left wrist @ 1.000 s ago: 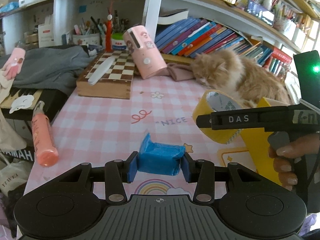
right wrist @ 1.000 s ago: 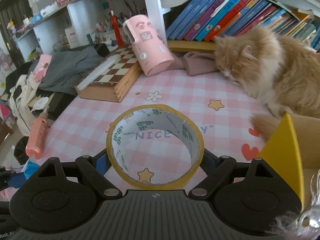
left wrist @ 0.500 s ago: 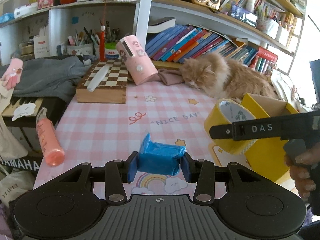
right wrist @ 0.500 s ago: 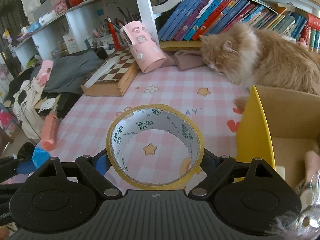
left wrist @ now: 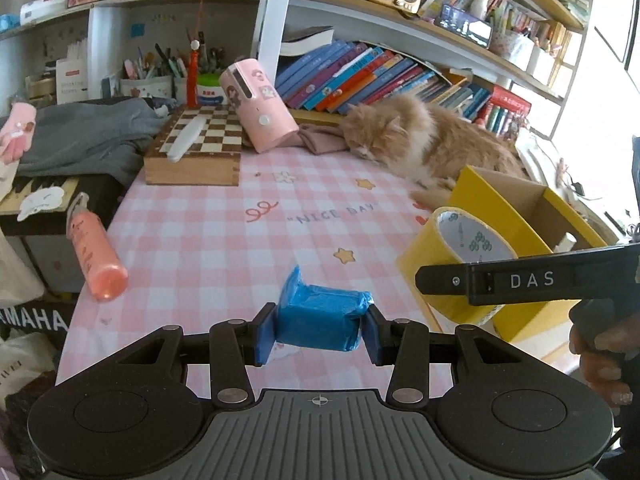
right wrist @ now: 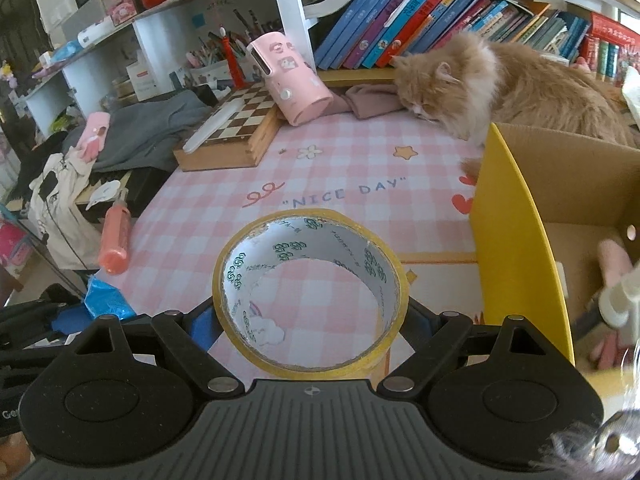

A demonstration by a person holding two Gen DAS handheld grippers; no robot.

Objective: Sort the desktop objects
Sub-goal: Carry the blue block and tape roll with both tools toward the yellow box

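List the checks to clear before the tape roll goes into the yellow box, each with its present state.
1. Right gripper jaws clamped on the tape roll: ok.
2. Tape roll above the yellow box opening: not ok, it is beside the near wall, over the tablecloth.
3. Free room in the box: cannot tell; a pink item and a white bottle lie inside, and much of the floor is hidden.
4. Cat clear of the box: not ok, it lies right against the far wall.
5. Left gripper jaws holding the blue packet: ok.
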